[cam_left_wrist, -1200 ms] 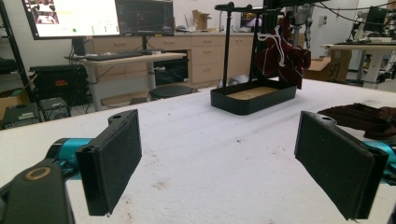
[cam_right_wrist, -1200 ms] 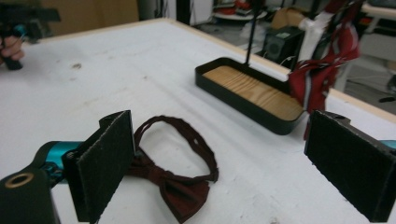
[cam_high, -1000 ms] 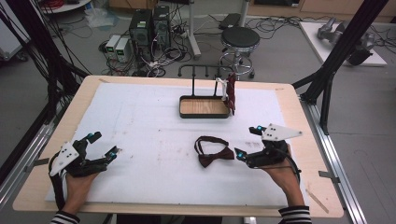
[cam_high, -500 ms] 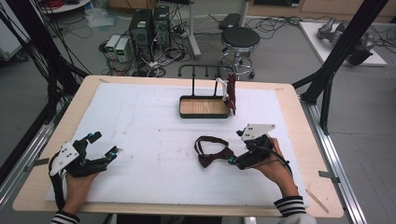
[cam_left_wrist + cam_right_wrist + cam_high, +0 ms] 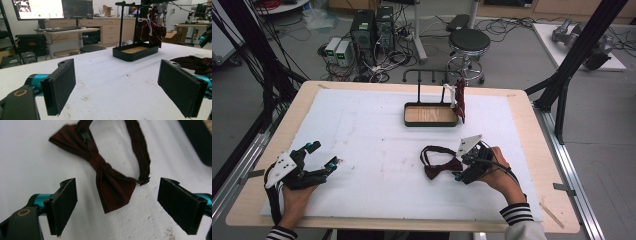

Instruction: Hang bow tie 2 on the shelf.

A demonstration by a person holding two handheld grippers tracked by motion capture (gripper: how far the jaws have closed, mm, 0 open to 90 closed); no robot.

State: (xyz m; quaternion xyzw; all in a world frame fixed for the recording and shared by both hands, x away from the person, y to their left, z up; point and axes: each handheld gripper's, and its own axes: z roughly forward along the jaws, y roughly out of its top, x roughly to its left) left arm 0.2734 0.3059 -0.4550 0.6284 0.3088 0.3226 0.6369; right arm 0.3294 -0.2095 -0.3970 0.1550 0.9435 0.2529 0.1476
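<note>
A dark red bow tie (image 5: 438, 164) with its neck strap looped behind it lies flat on the white sheet, right of centre. My right gripper (image 5: 460, 168) is low over its right end. In the right gripper view the near wing of the bow tie (image 5: 110, 183) lies between and just ahead of the jaws of the right gripper (image 5: 117, 206). The jaws have just been closing a little but still stand wide, and the pads do not touch the cloth. My left gripper (image 5: 324, 155) rests open near the front left; the left gripper (image 5: 117, 90) has nothing between its pads.
A black tray with a wooden floor (image 5: 430, 114) stands at the back centre, with a black hook rack (image 5: 432, 75) rising behind it. A dark red tie (image 5: 460, 102) hangs at the rack's right end. The white sheet (image 5: 377, 130) covers most of the table.
The right hand has moved left and down, from beside the bow tie to right over its right wing. The left hand and gripper have stayed where they were.
</note>
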